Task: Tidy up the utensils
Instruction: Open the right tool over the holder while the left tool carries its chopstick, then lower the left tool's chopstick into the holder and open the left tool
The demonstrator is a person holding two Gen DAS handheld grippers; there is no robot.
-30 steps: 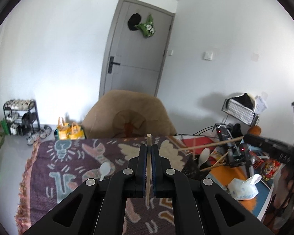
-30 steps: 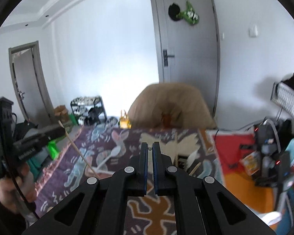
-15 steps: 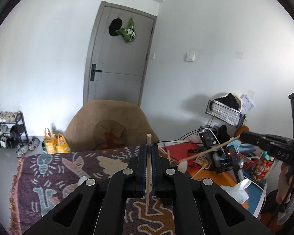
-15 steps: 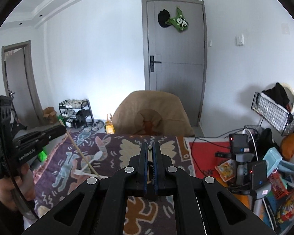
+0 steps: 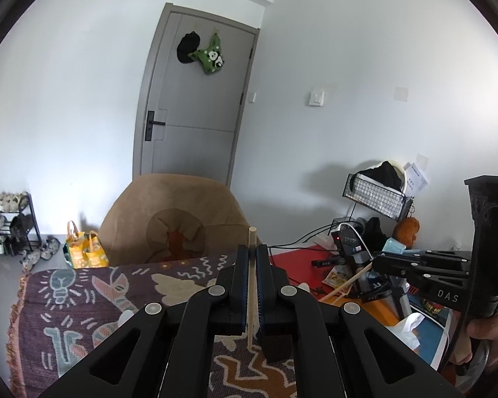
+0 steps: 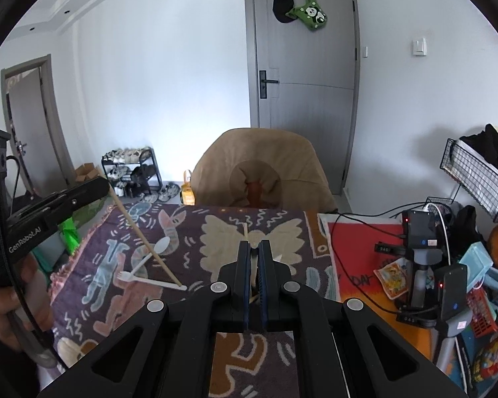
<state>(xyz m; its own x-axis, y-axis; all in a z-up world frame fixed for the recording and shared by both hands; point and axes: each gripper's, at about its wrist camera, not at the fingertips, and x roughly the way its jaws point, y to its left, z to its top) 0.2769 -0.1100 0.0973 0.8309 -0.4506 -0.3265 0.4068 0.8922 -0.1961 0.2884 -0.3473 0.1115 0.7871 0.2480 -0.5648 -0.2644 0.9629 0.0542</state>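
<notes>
Both grippers have lifted: the left gripper (image 5: 252, 258) clamps a thin wooden chopstick (image 5: 251, 285), the right gripper (image 6: 253, 255) its mate (image 5: 347, 282), ready for pairing.

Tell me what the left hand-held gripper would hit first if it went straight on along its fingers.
Probably the tan beanbag chair, just past the patterned rug's far edge. The left hand-held gripper, clamped on a wooden chopstick, points there; depth is unclear.

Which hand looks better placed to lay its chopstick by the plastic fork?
Left, probably: the left gripper holds a chopstick slanting down beside the fork; the right gripper sits further from it.
</notes>
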